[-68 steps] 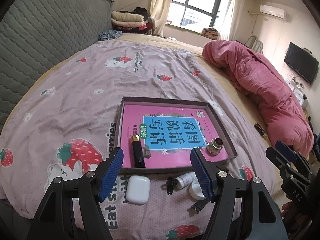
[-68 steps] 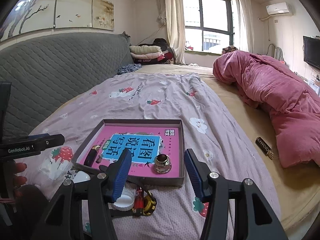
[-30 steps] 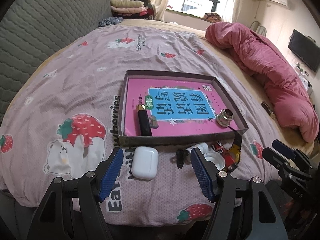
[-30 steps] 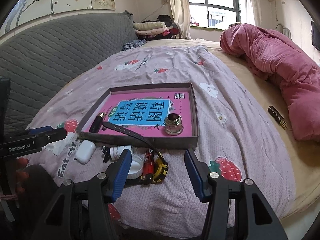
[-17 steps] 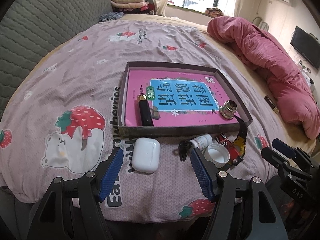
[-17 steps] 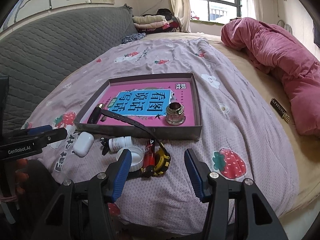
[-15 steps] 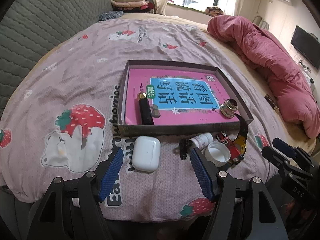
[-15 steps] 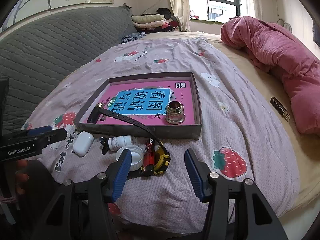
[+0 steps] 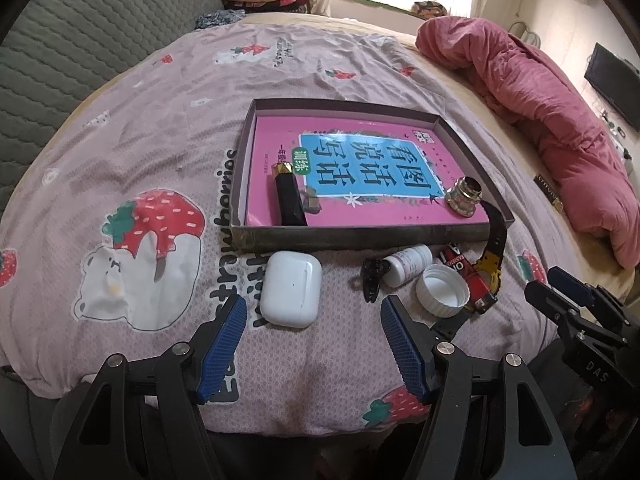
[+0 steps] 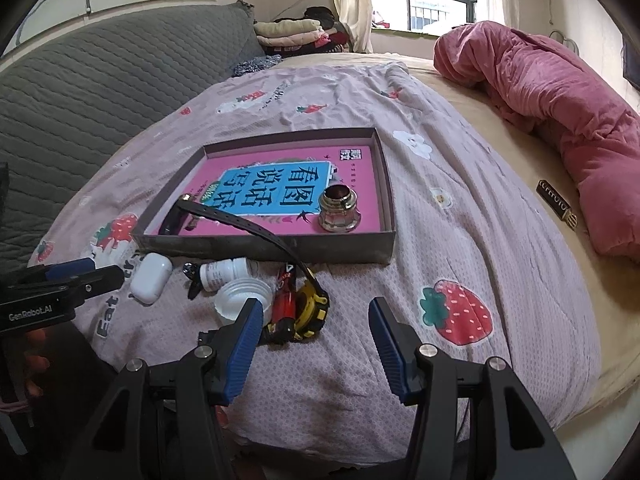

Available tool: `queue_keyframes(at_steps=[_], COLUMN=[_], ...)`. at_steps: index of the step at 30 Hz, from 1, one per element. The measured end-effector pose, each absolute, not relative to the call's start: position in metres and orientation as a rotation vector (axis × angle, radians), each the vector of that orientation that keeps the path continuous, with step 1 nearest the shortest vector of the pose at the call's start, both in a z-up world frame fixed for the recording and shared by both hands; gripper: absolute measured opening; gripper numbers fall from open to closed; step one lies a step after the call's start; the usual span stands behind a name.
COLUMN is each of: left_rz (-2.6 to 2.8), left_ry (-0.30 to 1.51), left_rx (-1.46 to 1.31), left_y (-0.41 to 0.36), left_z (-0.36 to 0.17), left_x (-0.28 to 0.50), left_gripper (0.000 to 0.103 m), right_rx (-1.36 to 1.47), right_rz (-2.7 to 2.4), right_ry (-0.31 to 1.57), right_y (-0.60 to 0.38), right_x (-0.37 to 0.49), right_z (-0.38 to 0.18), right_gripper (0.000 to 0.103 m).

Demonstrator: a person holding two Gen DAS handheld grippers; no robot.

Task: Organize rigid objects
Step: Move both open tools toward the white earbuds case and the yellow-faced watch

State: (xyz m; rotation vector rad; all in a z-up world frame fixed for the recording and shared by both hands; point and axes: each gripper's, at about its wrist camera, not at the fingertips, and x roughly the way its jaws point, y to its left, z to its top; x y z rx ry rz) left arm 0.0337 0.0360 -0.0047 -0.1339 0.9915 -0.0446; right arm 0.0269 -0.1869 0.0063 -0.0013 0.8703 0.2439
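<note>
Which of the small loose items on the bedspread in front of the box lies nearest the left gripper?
The white rounded earbud case, lying flat just ahead of the open left gripper. The small white bottle, white cap and black clip lie further right.

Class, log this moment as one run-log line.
left tool: open, empty | right tool: open, empty | earbud case: outside tray | brass fitting: in tray
</note>
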Motion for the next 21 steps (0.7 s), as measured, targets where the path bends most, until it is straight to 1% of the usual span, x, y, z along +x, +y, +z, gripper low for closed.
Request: queue_keyframes(at_steps=[21], left_rz=[-0.031], left_ry=[1.035], left_rx=[-0.135], left_y=[0.044], left_z=[-0.033], left_x=[0.042], left_gripper=[0.071], right_rx=[0.02], right_rz=[0.24], right_ry=[0.919], right_y=[-0.193], right_x=[0.038], right_z=[-0.017], right_gripper=[0.055])
